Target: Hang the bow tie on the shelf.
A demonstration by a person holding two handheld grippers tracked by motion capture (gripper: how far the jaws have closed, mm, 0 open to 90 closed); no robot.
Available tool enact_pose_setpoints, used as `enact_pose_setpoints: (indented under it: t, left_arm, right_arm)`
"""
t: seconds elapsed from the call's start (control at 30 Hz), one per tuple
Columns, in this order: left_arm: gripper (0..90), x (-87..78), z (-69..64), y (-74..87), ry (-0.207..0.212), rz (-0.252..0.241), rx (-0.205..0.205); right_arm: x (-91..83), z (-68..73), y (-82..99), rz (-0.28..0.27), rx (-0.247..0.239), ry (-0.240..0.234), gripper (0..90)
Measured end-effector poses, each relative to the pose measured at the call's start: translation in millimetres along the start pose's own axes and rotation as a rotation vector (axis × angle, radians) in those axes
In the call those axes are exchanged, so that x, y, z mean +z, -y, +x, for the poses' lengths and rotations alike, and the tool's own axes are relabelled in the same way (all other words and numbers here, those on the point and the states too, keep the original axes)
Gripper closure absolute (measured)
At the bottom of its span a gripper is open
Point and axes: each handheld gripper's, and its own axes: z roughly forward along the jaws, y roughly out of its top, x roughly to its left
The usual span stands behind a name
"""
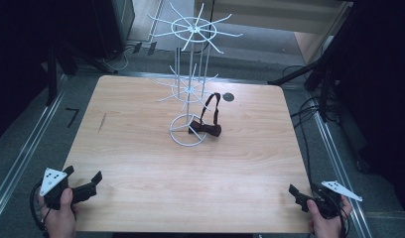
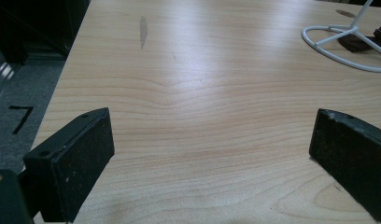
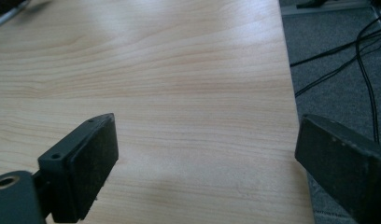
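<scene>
A white wire display rack [image 1: 190,74] stands at the middle of the wooden table [image 1: 141,163], with hooks spreading from two levels. At its ring base [image 1: 176,136] lies a dark brown bow tie [image 1: 206,129], its strap looped upward beside the pole. The base ring [image 2: 338,46] and part of the bow tie [image 2: 359,42] also show far off in the left gripper view. My left gripper [image 1: 84,174] [image 2: 212,126] rests at the near left corner, open, nothing between its pads. My right gripper [image 1: 302,191] [image 3: 205,128] is at the near right edge, open and empty.
A dark round spot [image 1: 228,96] marks the table's far side, and a grey smear [image 2: 143,30] its left part. Black cables [image 1: 309,111] trail on the floor at the right. Metal floor rails [image 1: 22,158] and a black tape mark [image 1: 71,116] lie at the left.
</scene>
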Motion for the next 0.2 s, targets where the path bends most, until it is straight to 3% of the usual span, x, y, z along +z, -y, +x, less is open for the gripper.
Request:
enact_pose_setpoints:
  t: [0.2]
  left_arm:
    - [0.4, 0.5, 0.3, -0.4, 0.001, 0.004, 0.001]
  right_arm:
    - [-2.8, -4.2, 2.9, -0.025, 0.025, -0.009, 5.8]
